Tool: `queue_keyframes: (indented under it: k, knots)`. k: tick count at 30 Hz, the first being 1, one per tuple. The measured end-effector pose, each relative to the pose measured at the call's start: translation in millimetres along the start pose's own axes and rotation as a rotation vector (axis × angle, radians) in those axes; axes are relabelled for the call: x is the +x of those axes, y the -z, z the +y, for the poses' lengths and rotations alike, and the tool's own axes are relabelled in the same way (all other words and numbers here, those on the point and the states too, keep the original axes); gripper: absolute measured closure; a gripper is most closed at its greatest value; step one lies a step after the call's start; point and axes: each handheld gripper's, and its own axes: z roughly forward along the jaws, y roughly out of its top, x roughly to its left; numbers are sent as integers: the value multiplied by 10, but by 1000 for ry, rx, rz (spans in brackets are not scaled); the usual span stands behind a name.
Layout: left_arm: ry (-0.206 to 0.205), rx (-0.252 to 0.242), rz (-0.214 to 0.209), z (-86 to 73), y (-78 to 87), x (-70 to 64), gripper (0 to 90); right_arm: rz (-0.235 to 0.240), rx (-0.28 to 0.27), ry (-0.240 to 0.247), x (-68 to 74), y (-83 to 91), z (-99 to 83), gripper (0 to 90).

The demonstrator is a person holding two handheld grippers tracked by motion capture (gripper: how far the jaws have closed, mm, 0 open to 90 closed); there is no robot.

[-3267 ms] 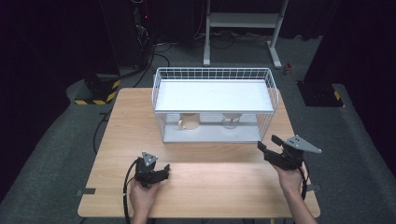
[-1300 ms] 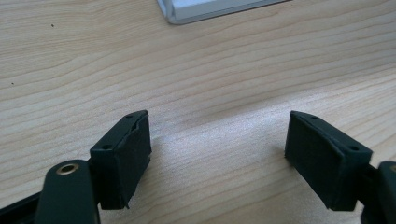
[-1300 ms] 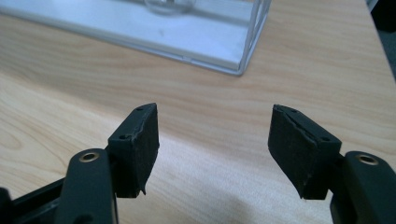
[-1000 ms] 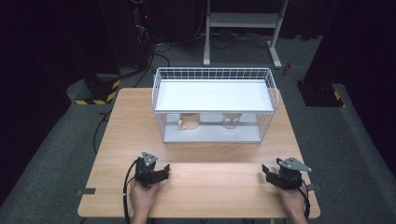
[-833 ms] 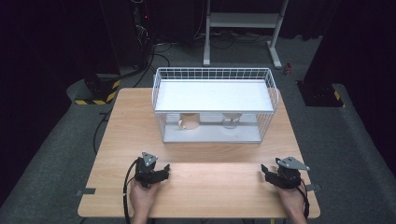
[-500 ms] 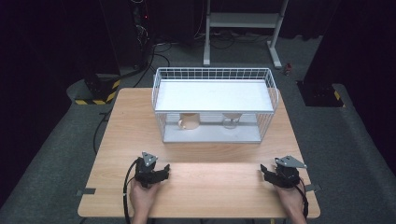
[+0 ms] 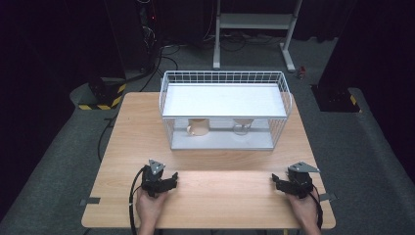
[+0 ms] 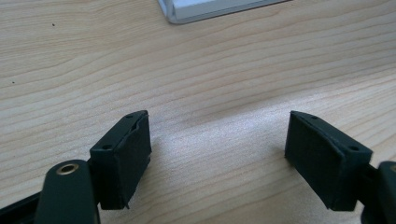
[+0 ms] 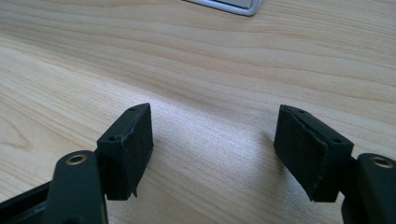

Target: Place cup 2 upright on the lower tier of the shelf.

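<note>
We rest our left gripper point(image 7: 169, 180) and right gripper point(image 7: 279, 183) low on the wooden surface point(image 7: 220, 196), near its front edge and well apart. Both have their fingers point(image 8: 123, 156) spread wide with only bare wood between them; the right gripper's fingers point(image 9: 128, 147) gape the same way. Ahead of us, toward the far edge, stands a white wire basket point(image 7: 225, 78) with a flat white shelf across it. Under that shelf sit a tan cup point(image 7: 198, 127) and, to its right, a pale glass point(image 7: 242, 126). The basket's front wires stand between our grippers and both.
</note>
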Motion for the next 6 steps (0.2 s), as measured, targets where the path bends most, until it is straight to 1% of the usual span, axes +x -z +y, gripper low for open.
queue_keyframes:
  k: [6]
  knots:
    - [2, 1, -1, 1, 1, 1, 226, -1, -1, 2, 0, -3, 2, 279]
